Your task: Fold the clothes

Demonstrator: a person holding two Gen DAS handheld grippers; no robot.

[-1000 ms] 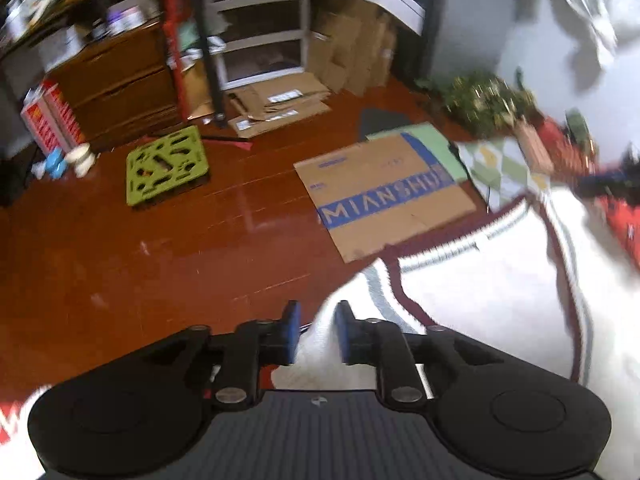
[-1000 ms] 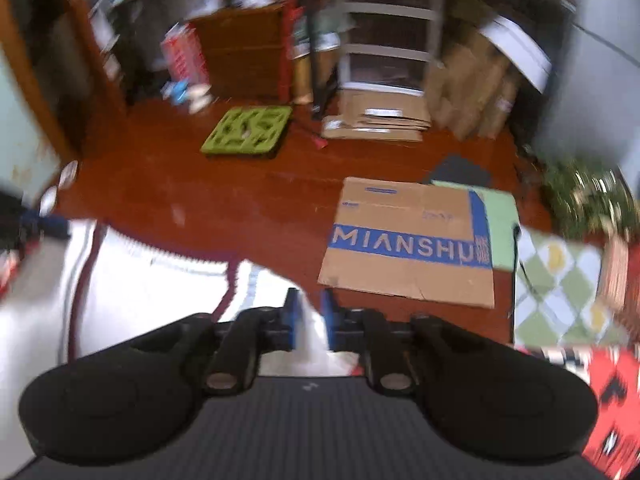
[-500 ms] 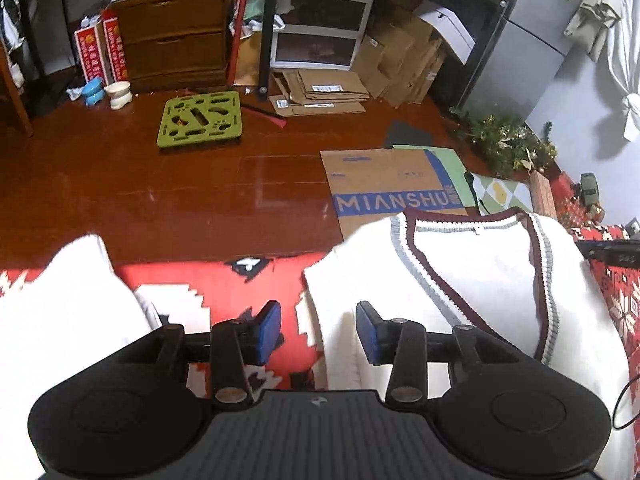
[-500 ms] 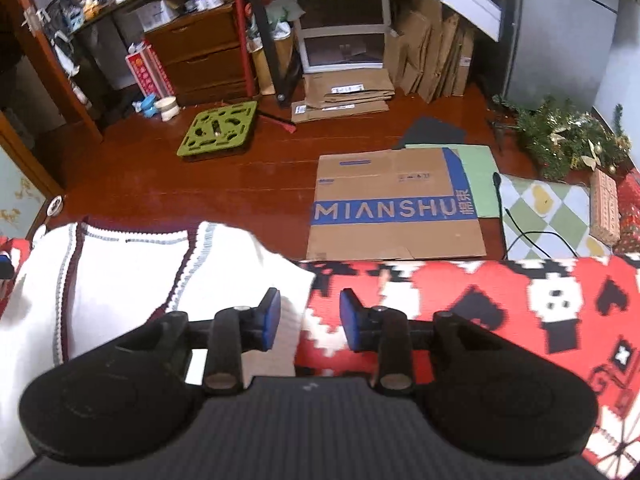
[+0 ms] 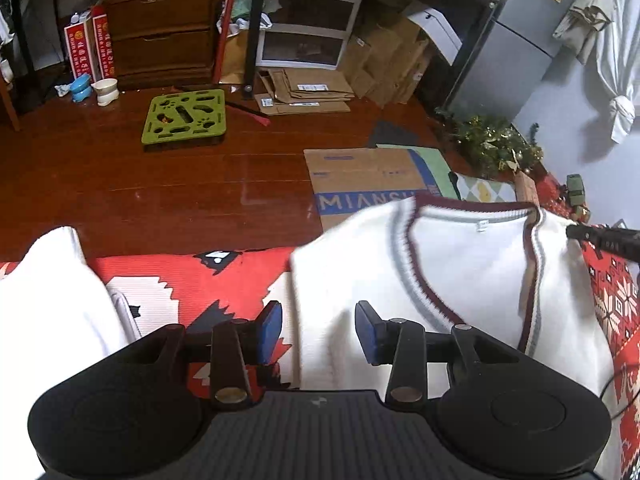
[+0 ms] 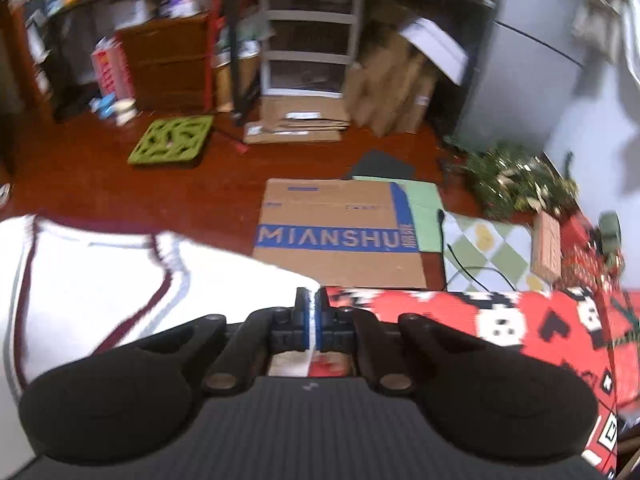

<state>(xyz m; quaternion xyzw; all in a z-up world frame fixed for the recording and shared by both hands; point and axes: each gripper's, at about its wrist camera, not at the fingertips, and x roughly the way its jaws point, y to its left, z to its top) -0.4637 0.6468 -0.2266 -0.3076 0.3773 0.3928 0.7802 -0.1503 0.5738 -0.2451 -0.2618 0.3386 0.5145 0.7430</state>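
Left wrist view: left gripper (image 5: 319, 330) spread wide above the near left edge of the white sweater (image 5: 460, 280) — lying on the red patterned blanket (image 5: 180, 280), lower part cut off.
Right wrist view: blurred; right gripper (image 6: 311, 322) pressed together at the sweater's corner — whether cloth sits between the pads is unclear.

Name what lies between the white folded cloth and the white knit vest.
Bare red patterned blanket separates white folded cloth from white knit vest, in the left wrist view.
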